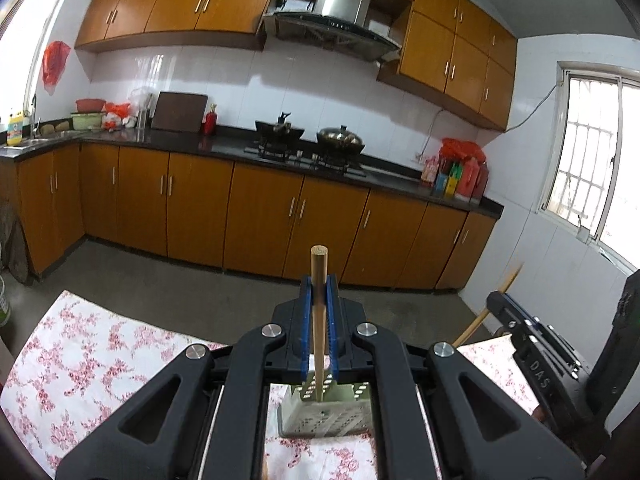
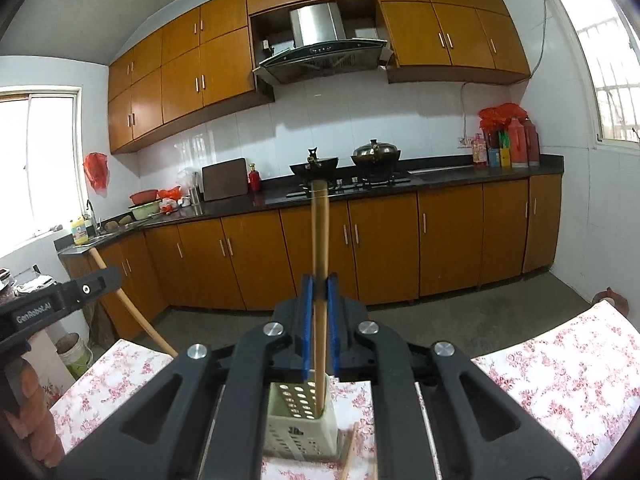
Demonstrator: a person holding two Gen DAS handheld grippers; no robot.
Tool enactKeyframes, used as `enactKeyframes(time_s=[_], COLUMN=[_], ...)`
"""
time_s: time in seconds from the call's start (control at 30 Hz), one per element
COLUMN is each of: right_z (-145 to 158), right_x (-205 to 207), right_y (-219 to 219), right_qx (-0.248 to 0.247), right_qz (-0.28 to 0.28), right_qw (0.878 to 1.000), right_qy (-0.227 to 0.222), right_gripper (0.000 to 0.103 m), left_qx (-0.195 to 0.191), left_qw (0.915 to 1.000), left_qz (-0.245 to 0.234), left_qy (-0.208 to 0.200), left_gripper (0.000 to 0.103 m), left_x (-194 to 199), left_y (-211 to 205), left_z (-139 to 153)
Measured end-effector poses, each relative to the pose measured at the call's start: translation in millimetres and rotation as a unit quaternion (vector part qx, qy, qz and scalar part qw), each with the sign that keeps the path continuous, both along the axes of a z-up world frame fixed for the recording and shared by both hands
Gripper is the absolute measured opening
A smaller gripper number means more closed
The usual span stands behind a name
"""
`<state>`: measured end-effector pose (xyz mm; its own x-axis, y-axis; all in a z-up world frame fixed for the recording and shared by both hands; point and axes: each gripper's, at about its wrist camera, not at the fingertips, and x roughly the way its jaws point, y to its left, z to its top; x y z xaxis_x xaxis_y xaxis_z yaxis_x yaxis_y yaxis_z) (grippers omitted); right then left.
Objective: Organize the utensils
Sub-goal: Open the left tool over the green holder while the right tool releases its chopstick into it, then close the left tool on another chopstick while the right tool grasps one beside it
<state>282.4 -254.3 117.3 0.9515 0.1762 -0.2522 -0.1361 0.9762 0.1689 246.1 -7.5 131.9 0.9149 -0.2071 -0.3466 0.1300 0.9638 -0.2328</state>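
My left gripper point(image 1: 319, 294) is shut on a wooden chopstick point(image 1: 319, 280) held upright, its lower end inside the pale perforated utensil holder point(image 1: 326, 416) on the floral tablecloth. My right gripper point(image 2: 319, 292) is shut on another wooden chopstick point(image 2: 320, 240), also upright, with its lower end in the same holder point(image 2: 300, 420). The right gripper also shows at the right of the left wrist view point(image 1: 520, 320). The left gripper shows at the left of the right wrist view point(image 2: 60, 300), with its chopstick point(image 2: 132, 312) slanting down.
The table has a floral cloth point(image 1: 80, 360). A loose chopstick point(image 2: 352, 452) lies beside the holder. Beyond the table is a grey floor and a kitchen counter point(image 1: 240, 148) with woks, bottles and orange cabinets.
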Motion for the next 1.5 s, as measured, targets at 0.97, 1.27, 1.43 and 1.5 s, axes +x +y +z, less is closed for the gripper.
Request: enactKeyframes(time_s=[0.97, 1.27, 1.43, 1.5], right_z=[-150.3, -201.1, -208.5, -211.4], right_x=[-91.0, -88.2, -86.8, -85.5], right_y=[-62.7, -42.3, -36.7, -35.3], right_qx=[-0.02, -0.052, -0.062, -0.066], right_qz=[-0.02, 0.008, 0.012, 0.013], right_qw=[0.973, 0.952, 0.95, 0.948], right_qy=[0.229, 0.302, 0.307, 0.311], right_gripper=[0.032, 0.02, 0.019, 0.019], left_qx=[0.075, 0.075, 0.073, 0.071], left_qw=[0.99, 0.981, 0.9779, 0.9773], left_qz=[0.071, 0.071, 0.069, 0.067], left_qy=[0.096, 0.164, 0.183, 0.188], left_gripper=[0.032, 0.032, 0.033, 0.032], left_x=[-80.7, -89.8, -94.8, -95.1], left_y=[59.3, 65.0, 65.1, 64.3], left_z=[-79.3, -136.8, -153.8, -157.8])
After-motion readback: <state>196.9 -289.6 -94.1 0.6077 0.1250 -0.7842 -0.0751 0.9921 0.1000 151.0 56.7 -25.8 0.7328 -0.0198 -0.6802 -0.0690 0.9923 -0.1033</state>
